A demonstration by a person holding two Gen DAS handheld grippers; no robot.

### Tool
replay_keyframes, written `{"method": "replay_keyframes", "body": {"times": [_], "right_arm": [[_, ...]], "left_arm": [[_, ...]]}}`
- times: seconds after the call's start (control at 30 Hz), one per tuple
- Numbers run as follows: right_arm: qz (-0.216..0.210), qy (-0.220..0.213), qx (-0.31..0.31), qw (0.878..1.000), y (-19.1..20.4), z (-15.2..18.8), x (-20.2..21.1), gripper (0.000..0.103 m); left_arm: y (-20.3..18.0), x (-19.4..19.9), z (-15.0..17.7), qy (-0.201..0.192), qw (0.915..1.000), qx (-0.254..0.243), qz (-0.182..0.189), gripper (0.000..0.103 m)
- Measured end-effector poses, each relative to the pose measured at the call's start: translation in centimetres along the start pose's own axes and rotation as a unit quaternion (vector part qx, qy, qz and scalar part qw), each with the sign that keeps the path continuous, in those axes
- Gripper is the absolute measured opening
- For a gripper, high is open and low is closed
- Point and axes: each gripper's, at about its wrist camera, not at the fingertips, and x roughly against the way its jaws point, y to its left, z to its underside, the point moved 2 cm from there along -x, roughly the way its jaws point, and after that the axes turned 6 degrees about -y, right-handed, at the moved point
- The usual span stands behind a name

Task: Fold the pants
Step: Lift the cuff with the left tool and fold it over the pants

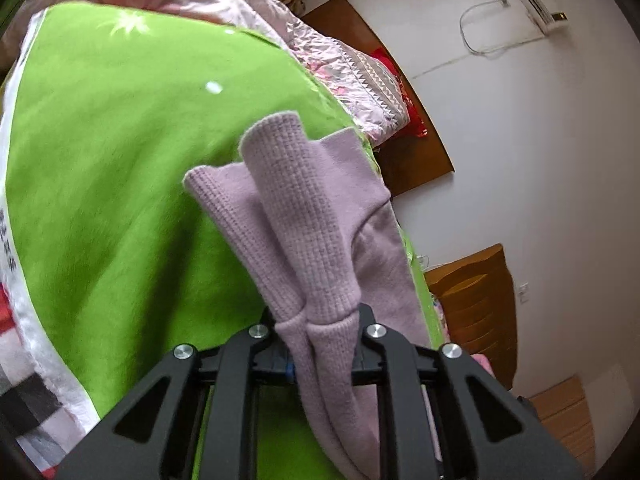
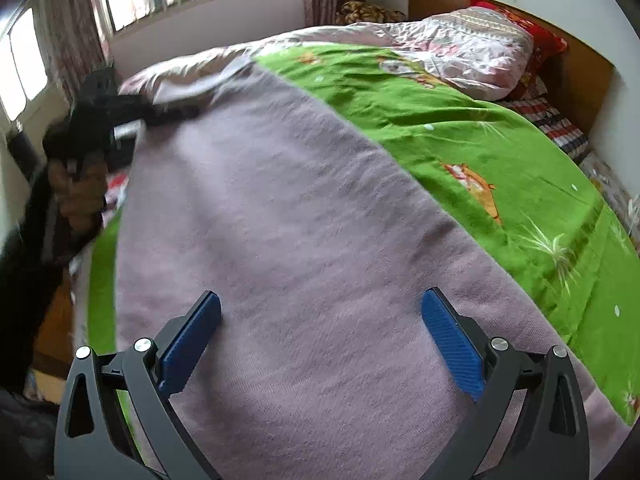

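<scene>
We see lilac knit pants [image 2: 288,240], a bright green cartoon-print bedspread [image 2: 480,140], and blue pads [image 2: 452,344].

A bed [image 2: 576,64] carries a green blanket [image 2: 460,140] with lilac pants [image 2: 280,240] spread on it.

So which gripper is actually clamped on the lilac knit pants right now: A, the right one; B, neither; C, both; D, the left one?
D: the left gripper is shut on a bunched ribbed end of the lilac pants, while the right gripper is spread open above the fabric, its blue pads apart and gripping nothing.
</scene>
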Motion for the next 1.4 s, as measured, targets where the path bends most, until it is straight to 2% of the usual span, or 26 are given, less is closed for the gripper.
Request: {"method": "replay_keyframes", "body": {"times": [0.1, 0.2, 0.27, 0.33, 0.57, 0.67, 0.73, 0.8, 0.83, 0.87, 0.9, 0.93, 1.0, 1.13, 1.23, 1.27, 1.3, 1.33, 1.4], "right_arm": [[0.016, 0.012, 0.0, 1.0, 0.3, -0.5, 0.3, 0.098], [-0.007, 0.012, 0.04, 0.999, 3.1, -0.7, 0.7, 0.098], [0.0, 0.015, 0.061, 0.998, 4.5, 0.0, 0.1, 0.098], [0.001, 0.004, 0.055, 0.998, 4.8, 0.3, 0.1, 0.098], [-0.005, 0.008, 0.074, 0.997, 6.4, 0.0, -0.7, 0.098], [-0.025, 0.019, 0.068, 0.997, 5.2, -0.5, 0.0, 0.098], [-0.026, -0.009, 0.073, 0.997, 4.2, -1.4, 1.0, 0.098], [0.004, -0.033, 0.048, 0.998, 2.0, -2.3, 0.8, 0.098], [0.021, -0.017, 0.025, 0.999, 0.3, -2.6, -0.4, 0.098], [0.02, 0.0, 0.013, 1.0, -0.8, -2.6, -1.5, 0.098], [0.014, 0.011, 0.009, 1.0, -1.5, -2.5, -2.4, 0.099], [-0.009, 0.004, -0.005, 1.0, -2.3, -2.6, -2.5, 0.099], [-0.018, 0.01, -0.02, 1.0, -2.7, -2.8, -1.7, 0.099], [-0.049, -0.004, 0.017, 0.999, 0.4, -1.2, 1.0, 0.098], [-0.041, 0.013, 0.084, 0.996, 4.3, 1.5, 1.2, 0.098], [-0.027, -0.005, 0.101, 0.995, 5.2, 2.1, 1.6, 0.098], [-0.001, -0.027, 0.111, 0.993, 5.8, 2.6, 2.2, 0.098], [0.008, -0.03, 0.115, 0.993, 5.9, 2.7, 2.6, 0.098], [0.016, -0.019, 0.115, 0.993, 6.0, 2.9, 3.9, 0.098]], "left_arm": [[-1.0, 0.2, 0.0, -0.003, 0.9998, -0.016, -0.015, 0.015], [-2.5, 1.0, -0.1, -0.011, 0.9986, -0.046, -0.025, 0.015], [-3.6, 1.3, -0.2, -0.018, 0.9977, -0.06, -0.026, 0.015], [-4.5, 1.7, -0.2, -0.025, 0.9968, -0.07, -0.03, 0.015], [-7.1, 3.1, 0.8, -0.043, 0.9919, -0.109, -0.049, 0.015], [-7.9, 3.2, 0.8, -0.046, 0.9908, -0.115, -0.055, 0.015], [-8.8, 3.2, 0.8, -0.045, 0.9885, -0.129, -0.063, 0.015], [-9.8, 3.5, 1.1, -0.047, 0.986, -0.145, -0.067, 0.015], [-10.4, 3.6, 1.3, -0.049, 0.9849, -0.151, -0.069, 0.015], [-11.2, 3.7, 1.5, -0.051, 0.9836, -0.159, -0.069, 0.015], [-12.1, 3.8, 1.7, -0.052, 0.9819, -0.169, -0.067, 0.015], [-12.6, 3.9, 1.9, -0.053, 0.9806, -0.177, -0.067, 0.015], [-14.6, 4.1, 2.5, -0.056, 0.9737, -0.209, -0.071, 0.015], [-17.2, 4.3, 3.3, -0.062, 0.9634, -0.25, -0.075, 0.015], [-19.1, 4.4, 4.4, -0.067, 0.9544, -0.28, -0.079, 0.015], [-19.8, 4.4, 4.8, -0.067, 0.9516, -0.29, -0.077, 0.015], [-20.6, 4.4, 5.3, -0.067, 0.949, -0.299, -0.074, 0.015], [-21.1, 4.4, 5.6, -0.067, 0.9474, -0.305, -0.072, 0.015], [-23.4, 4.5, 7.0, -0.069, 0.9373, -0.336, -0.063, 0.015]]}}
